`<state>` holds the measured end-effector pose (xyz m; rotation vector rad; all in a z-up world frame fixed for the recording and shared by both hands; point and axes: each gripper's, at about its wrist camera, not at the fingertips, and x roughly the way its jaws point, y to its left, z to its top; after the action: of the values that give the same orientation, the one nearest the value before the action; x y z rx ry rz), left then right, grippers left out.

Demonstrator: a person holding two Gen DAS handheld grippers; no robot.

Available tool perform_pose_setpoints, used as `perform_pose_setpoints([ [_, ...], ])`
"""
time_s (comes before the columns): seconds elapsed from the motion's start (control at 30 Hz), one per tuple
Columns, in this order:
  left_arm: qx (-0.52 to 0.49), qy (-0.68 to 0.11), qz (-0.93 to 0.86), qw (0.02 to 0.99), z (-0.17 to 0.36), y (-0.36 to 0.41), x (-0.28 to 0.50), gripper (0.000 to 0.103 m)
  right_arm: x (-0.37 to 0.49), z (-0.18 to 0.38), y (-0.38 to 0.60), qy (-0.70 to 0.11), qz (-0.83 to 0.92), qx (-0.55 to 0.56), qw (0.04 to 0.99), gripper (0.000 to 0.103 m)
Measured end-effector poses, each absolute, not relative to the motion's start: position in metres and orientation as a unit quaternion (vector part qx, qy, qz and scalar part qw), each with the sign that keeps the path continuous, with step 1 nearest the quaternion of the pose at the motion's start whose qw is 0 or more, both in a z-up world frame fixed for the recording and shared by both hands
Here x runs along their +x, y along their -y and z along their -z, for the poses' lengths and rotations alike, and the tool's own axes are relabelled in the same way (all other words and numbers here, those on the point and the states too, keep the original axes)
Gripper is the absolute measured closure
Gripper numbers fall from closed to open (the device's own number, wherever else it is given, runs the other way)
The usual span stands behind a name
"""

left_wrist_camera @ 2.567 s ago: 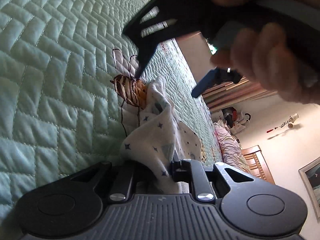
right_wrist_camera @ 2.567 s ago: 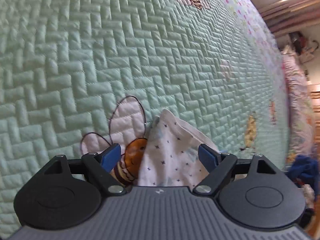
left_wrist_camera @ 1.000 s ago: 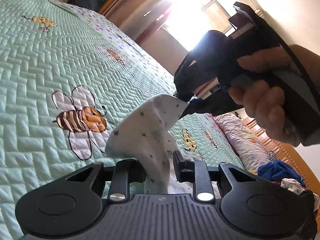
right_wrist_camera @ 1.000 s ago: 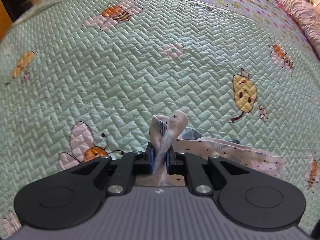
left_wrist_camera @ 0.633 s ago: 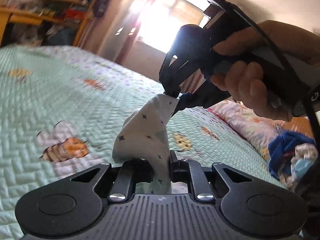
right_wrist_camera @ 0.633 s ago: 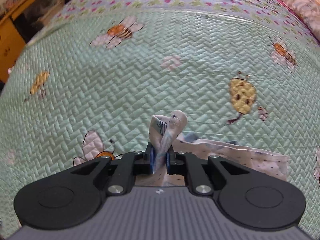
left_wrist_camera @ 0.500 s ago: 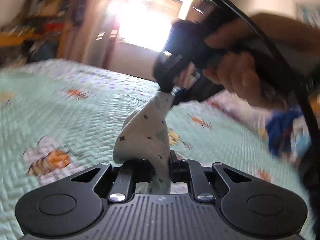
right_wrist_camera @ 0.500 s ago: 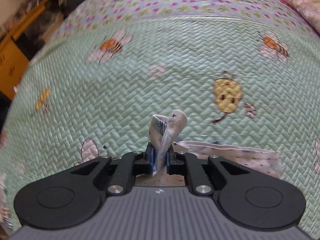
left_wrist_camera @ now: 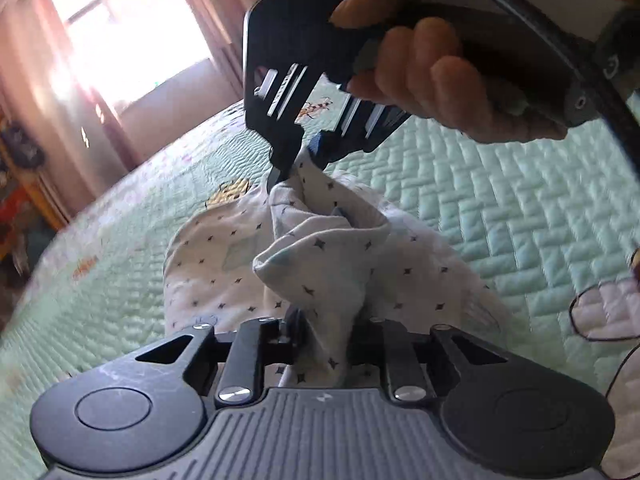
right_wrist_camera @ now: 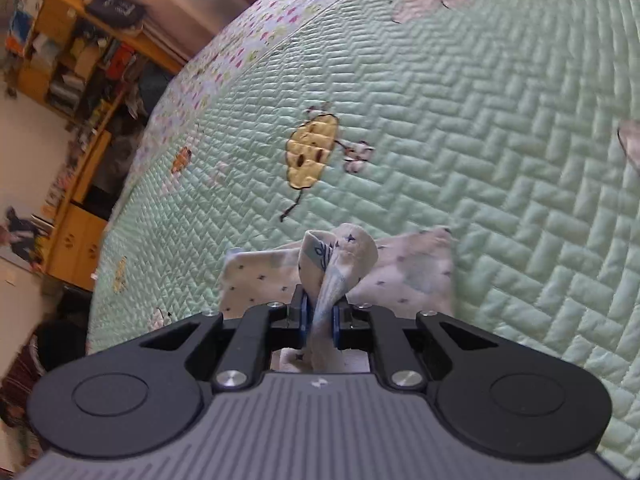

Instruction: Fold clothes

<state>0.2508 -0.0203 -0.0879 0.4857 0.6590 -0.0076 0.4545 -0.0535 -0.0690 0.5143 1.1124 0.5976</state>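
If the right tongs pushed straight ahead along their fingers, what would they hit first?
Probably the white star-print garment they already pinch, spread just ahead of the right tongs on the green quilt; depth is unclear.

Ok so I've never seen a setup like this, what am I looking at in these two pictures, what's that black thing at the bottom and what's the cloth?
No robot here: a person holds a two-finger gripper in each hand, each with a camera looking forward along its fingers. The black shape at the bottom is that gripper's own body.

One picture is the left gripper's view. Its jaws are opening, with a fold of a small white star-print garment between them. Above it you see the person's right hand and the right gripper pinching another part of the garment.

The other picture is the right gripper's own view, clamped on that fabric. Underneath lies a green quilted bedspread with bees and a beehive.
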Motion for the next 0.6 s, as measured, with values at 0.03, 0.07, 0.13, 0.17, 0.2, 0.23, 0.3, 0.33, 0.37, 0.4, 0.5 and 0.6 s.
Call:
perform_pose_setpoints([
  [0.03,0.243,-0.323,0.004,0.915,0.088,0.023,0.252,0.082,0.455,0.073,0.057,-0.511,-0.28,0.246,0.775,0.09],
  [0.07,0.246,-0.326,0.005,0.913,0.088,0.024,0.254,0.082,0.456,0.076,0.061,-0.507,-0.284,0.253,0.774,0.09],
  [0.13,0.258,-0.327,0.003,0.909,0.088,0.026,0.255,0.082,0.456,0.079,0.067,-0.5,-0.289,0.263,0.773,0.09],
  [0.17,0.268,-0.326,0.0,0.906,0.088,0.029,0.254,0.082,0.457,0.08,0.07,-0.497,-0.291,0.268,0.772,0.09],
  [0.2,0.279,-0.324,-0.003,0.904,0.087,0.031,0.253,0.081,0.457,0.08,0.072,-0.495,-0.292,0.272,0.772,0.09],
  [0.23,0.294,-0.321,-0.006,0.9,0.087,0.036,0.25,0.078,0.459,0.081,0.077,-0.493,-0.293,0.277,0.771,0.09],
  [0.3,0.308,-0.315,0.0,0.898,0.087,0.04,0.247,0.077,0.462,0.083,0.086,-0.493,-0.292,0.284,0.769,0.09],
  [0.33,0.307,-0.312,0.005,0.899,0.087,0.042,0.246,0.076,0.463,0.085,0.089,-0.493,-0.291,0.285,0.769,0.09],
  [0.37,0.31,-0.311,0.01,0.899,0.087,0.045,0.246,0.076,0.463,0.088,0.093,-0.493,-0.29,0.284,0.769,0.09],
  [0.4,0.315,-0.31,0.014,0.897,0.089,0.048,0.246,0.076,0.462,0.09,0.096,-0.493,-0.289,0.286,0.77,0.09],
  [0.5,0.327,-0.311,0.024,0.892,0.093,0.054,0.247,0.077,0.46,0.095,0.101,-0.493,-0.288,0.29,0.768,0.094],
  [0.6,0.325,-0.313,0.026,0.892,0.094,0.055,0.247,0.077,0.457,0.096,0.104,-0.493,-0.289,0.291,0.767,0.095],
])
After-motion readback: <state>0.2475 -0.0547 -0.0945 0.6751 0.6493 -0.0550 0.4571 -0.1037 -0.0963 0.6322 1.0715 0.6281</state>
